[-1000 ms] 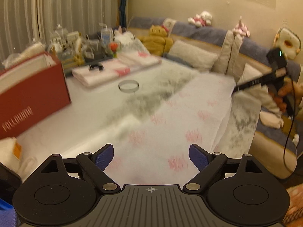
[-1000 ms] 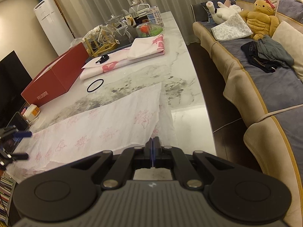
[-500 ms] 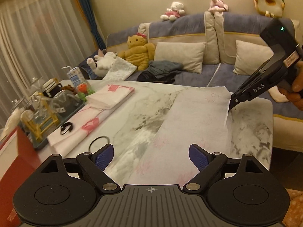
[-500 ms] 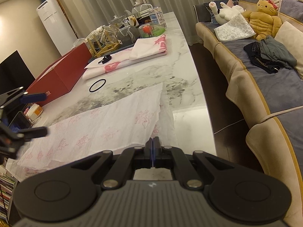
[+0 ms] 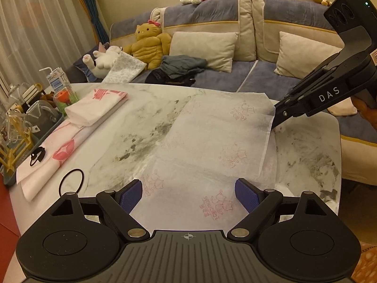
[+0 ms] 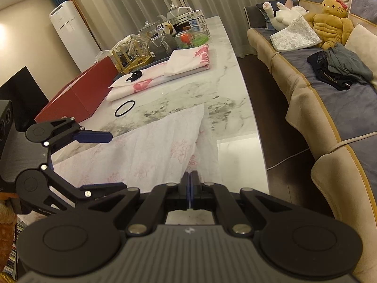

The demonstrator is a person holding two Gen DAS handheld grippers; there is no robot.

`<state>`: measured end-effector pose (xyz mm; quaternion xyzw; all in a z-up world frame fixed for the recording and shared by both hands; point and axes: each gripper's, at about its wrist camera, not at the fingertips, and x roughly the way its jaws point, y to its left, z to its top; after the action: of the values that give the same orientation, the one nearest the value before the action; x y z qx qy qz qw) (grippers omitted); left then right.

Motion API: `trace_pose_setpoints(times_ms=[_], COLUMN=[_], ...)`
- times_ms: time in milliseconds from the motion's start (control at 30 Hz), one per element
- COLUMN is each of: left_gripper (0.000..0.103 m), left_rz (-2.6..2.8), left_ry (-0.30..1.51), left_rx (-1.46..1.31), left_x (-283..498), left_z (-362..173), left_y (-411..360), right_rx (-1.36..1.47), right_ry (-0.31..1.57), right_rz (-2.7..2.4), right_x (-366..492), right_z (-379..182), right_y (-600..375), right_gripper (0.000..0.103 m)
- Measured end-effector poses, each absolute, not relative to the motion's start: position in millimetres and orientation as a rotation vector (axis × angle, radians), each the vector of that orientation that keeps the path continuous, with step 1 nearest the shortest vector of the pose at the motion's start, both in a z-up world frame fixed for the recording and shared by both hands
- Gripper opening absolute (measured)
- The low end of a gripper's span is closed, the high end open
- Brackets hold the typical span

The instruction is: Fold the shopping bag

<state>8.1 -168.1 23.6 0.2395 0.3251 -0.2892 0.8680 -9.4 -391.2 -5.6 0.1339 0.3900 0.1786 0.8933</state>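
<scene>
One bag (image 5: 219, 141) corner in right claw (image 6: 190, 188)

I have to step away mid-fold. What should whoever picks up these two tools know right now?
Right tool: shut on the far edge of the shopping bag, lifting it slightly.
Left tool: open, hovering over the bag's near end, holding nothing.
The bag lies spread flat along the marble table. The black hair tie lies clear of it.
Done: one end gripped. No crosswise fold shows yet.
Left: grip the near end, fold end over end, press flat.
</scene>
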Motion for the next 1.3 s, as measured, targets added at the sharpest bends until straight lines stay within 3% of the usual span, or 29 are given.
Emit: trace_pose_setpoints(times_ms=[67, 133, 300, 667, 867, 1033, 1067, 1133, 1200, 1300], left_gripper=[0.087, 0.087, 0.087, 0.087, 0.088, 0.094, 0.096, 0.098, 0.099, 0.102], left_rz=[-0.606, -0.603, -0.593, -0.623, -0.655, -0.668, -0.662, -0.64, -0.615, -0.557], left_ry=[0.68, 0.674, 0.658, 0.699, 0.695, 0.658, 0.658, 0.66, 0.66, 0.667], left_rx=[0.489, 0.494, 0.502, 0.368, 0.279, 0.26, 0.257, 0.25, 0.237, 0.218], left_x=[9, 8, 4, 11, 18, 22, 25, 31, 37, 48], left_z=[22, 22, 21, 14, 5, -1, -2, -3, -3, -4], left_y=[-167, -167, -168, -150, -137, -130, -126, -116, -104, -86], right_rx=[0.26, 0.296, 0.173, -0.215, -0.192, -0.212, -0.213, -0.21, -0.203, -0.194], right_ry=[0.749, 0.66, 0.535, 0.744, 0.756, 0.683, 0.648, 0.616, 0.633, 0.659], right_rz=[0.318, 0.248, 0.236, 0.524, 0.377, 0.274, 0.288, 0.318, 0.34, 0.375], right_x=[-16, -24, -36, 37, 60, 52, 49, 52, 66, 87], right_z=[6, 22, 50, 12, 1, 4, 6, 8, 5, 0], right_y=[-397, -412, -400, -266, -292, -299, -293, -279, -261, -235], right_gripper=[0.017, 0.033, 0.031, 0.029, 0.03, 0.03, 0.033, 0.076, 0.086, 0.086])
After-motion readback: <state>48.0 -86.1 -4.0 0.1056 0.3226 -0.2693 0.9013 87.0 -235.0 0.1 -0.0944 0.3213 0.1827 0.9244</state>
